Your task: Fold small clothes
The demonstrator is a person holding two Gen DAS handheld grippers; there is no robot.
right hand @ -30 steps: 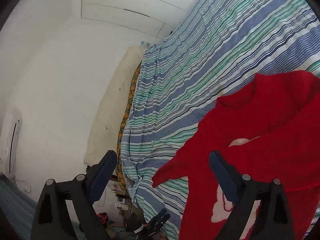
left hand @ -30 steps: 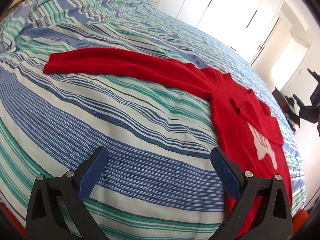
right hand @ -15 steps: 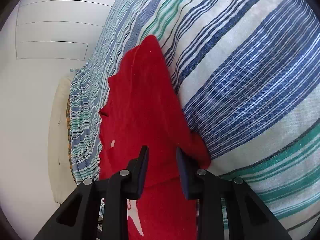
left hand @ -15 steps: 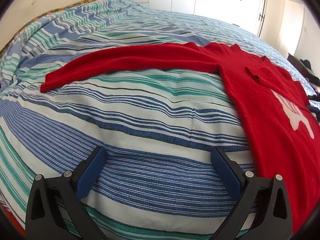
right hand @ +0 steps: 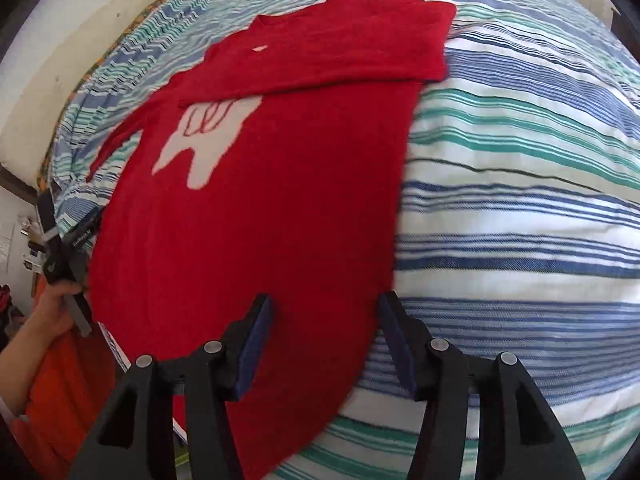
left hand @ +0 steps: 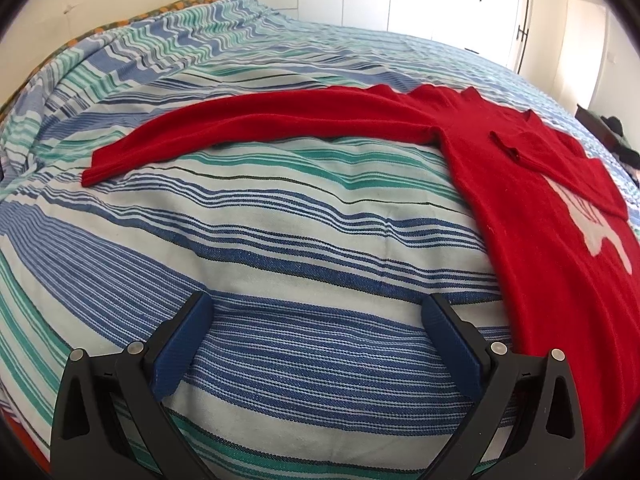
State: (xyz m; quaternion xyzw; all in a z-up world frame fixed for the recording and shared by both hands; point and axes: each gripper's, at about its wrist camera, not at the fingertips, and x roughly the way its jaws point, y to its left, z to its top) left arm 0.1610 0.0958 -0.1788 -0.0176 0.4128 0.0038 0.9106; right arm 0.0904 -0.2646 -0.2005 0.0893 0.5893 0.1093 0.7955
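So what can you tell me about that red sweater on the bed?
The sweater is a small red knit, soft and fuzzy-looking, with a white figure on the chest. It lies flat, front up, on the striped bedspread. One sleeve stretches straight out; the other is folded across the chest, covering the figure's top. No claw touches it.

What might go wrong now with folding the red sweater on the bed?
One sleeve is already folded across the chest, but the other sleeve is spread far out, so the fold may end up lopsided. The sweater's bottom edge hangs at the bed's side, so a tug might slide it off. The right tool is opening over the hem, near the sweater's edge, and may pinch the striped cover too.
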